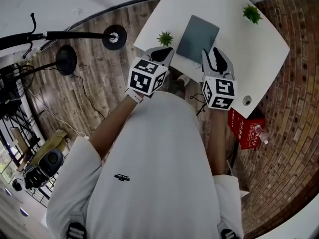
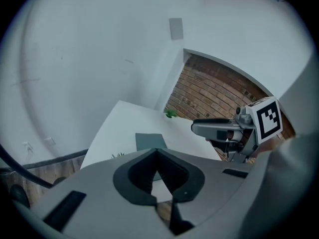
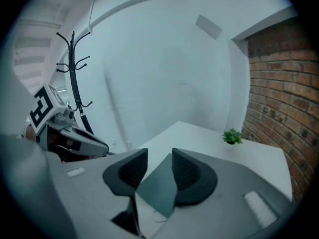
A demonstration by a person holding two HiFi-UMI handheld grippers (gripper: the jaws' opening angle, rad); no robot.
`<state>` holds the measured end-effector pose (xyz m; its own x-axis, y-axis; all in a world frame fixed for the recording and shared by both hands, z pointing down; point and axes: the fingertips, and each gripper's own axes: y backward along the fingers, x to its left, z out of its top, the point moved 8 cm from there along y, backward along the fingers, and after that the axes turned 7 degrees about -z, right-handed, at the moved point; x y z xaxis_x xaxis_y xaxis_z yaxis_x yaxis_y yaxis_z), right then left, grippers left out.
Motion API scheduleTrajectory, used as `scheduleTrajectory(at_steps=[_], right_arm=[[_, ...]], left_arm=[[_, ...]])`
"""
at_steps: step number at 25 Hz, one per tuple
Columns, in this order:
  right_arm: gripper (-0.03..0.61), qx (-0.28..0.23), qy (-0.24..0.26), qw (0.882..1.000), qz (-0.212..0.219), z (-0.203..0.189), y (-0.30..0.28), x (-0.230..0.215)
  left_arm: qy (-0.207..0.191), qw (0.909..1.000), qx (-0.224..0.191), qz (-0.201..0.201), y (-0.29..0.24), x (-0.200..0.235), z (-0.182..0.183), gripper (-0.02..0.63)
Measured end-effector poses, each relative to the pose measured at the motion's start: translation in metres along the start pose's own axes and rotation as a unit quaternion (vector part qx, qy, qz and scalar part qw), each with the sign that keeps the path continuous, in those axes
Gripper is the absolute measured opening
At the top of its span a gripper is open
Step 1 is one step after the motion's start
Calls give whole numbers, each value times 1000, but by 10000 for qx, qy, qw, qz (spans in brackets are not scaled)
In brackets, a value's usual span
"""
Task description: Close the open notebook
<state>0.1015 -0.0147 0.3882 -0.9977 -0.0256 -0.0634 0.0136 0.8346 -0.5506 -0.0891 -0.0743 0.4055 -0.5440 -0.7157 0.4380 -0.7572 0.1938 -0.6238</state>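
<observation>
Wood-plank floor (image 1: 99, 83) fills the left of the head view, with black stands (image 1: 65, 59) on it near the left edge. To its right, in the upper middle of the frame, a white worktop (image 1: 234, 49) stands at an angle.

Near the worktop's left edge sits a small green plant (image 1: 165, 38); what it stands in is too small to tell. Just below that plant the left gripper (image 1: 163, 54) hangs over the worktop's near edge. The left gripper view shows its jaws clenched tip to tip with nothing between them.

The notebook (image 1: 198, 38) lies in the middle of the worktop, between the two plants. It is a flat grey-green rectangle, already closed, with no pages showing and one corner toward the person. Neither gripper touches it.

To its lower right the right gripper (image 1: 215, 56) hangs over the near edge with its jaws released and apart. In the right gripper view the notebook shows through the gap, beyond the pads, and nothing is gripped.

At the worktop's upper right corner a second plant (image 1: 252, 14) stands in a small pale pot (image 3: 231, 144). Below the worktop at the right, a red box (image 1: 243, 128) sits beside the brick wall (image 1: 294, 108); what it holds cannot be told.
</observation>
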Motion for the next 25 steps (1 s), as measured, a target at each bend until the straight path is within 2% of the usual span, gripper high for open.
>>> scheduleTrajectory(at_steps=[8, 12, 15, 20, 25], right_arm=[[158, -614, -210, 9961, -605, 40, 47, -31], [119, -897, -194, 9921, -861, 54, 75, -41], [108, -1112, -217, 9877, -1078, 58, 98, -50], [52, -1466, -234, 9785, -1430, 60, 137, -62], [15, -1718, -96, 9743, -1454, 50, 164, -62]], left_arm=[[-311, 9982, -445, -242, 17, -16, 35, 3], [-392, 9962, -717, -287, 30, -20, 53, 3], [-527, 9938, -887, -412, 37, -25, 62, 3], [-844, 9892, -1099, -467, 49, -39, 75, 3], [-1129, 9824, -1395, -520, 62, -58, 85, 3]])
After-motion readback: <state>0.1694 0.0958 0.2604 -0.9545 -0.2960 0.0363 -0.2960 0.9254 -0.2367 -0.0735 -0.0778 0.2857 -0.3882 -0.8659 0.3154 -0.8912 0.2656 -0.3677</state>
